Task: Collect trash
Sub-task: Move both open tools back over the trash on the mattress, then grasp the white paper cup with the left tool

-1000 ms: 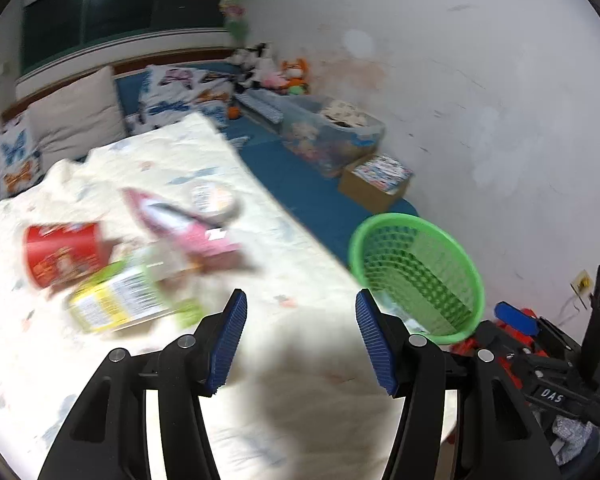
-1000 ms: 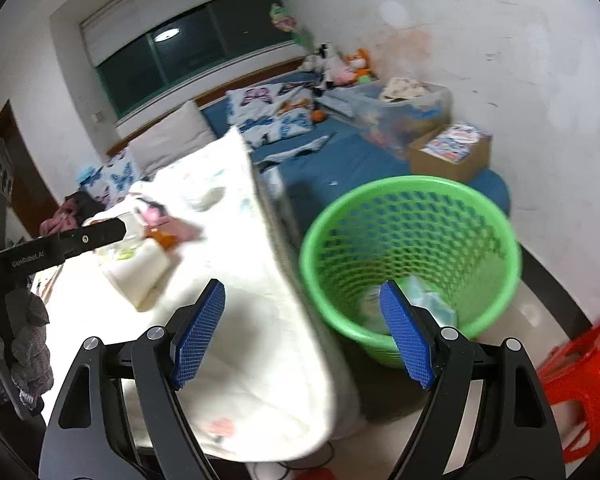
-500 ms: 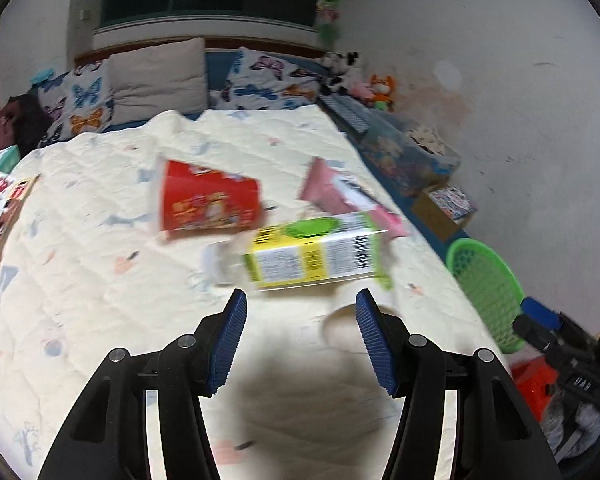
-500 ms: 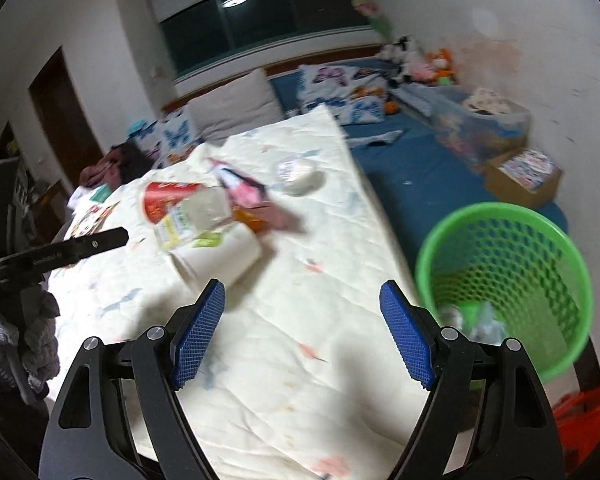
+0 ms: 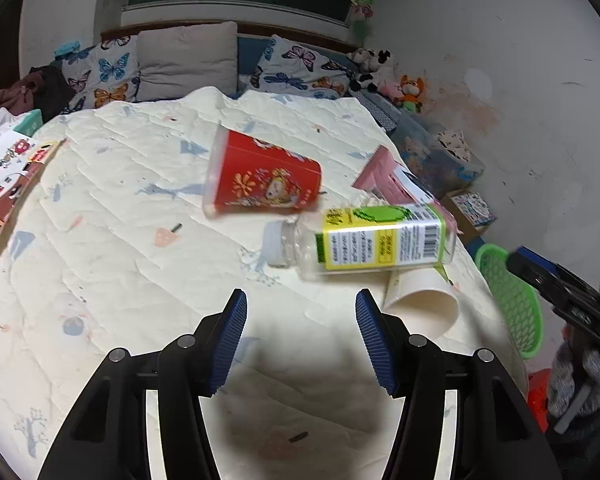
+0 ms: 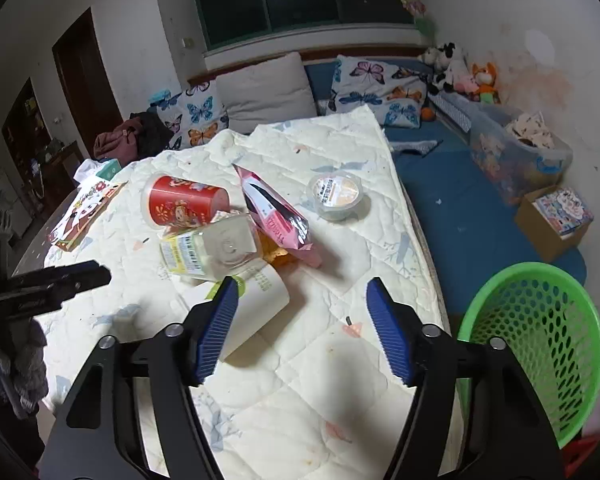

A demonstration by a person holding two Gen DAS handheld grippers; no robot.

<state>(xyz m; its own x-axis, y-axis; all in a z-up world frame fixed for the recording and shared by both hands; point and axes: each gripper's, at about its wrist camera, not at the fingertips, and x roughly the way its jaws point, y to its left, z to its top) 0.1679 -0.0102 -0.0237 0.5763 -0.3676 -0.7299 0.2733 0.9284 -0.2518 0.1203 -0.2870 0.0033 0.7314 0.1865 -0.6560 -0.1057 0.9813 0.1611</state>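
Your green basket (image 6: 540, 344) stands on the floor just off the bed's right edge, low on the right in the right wrist view; its inside is hidden from this angle, so what it holds can't be told. On the quilt (image 5: 112, 208) the trash sits in one cluster. The red cup (image 5: 260, 178) lies on its side, mouth to the left. Just below it the clear bottle (image 5: 364, 240) with the yellow-green label lies flat, white cap pointing left, its far end resting over the white paper cup (image 6: 256, 300). The pink packet (image 6: 274, 210) leans against the bottle, and the small round lidded tub (image 6: 338, 194) sits apart, toward the quilt's right edge, contents unclear.

Your left gripper (image 5: 298, 334) hangs over bare quilt, jaws released, nothing between them, the bottle just ahead. Your right gripper (image 6: 300, 322) has its jaws closing, still nothing between them; the paper cup lies beside the left finger, partly behind it.

A colourful flat box (image 6: 86, 210) lies at the quilt's left edge. Pillows (image 6: 268, 92) and soft toys (image 6: 456, 68) line the far end, a clear storage bin (image 6: 516, 152) and cardboard box (image 6: 556, 220) by the wall.
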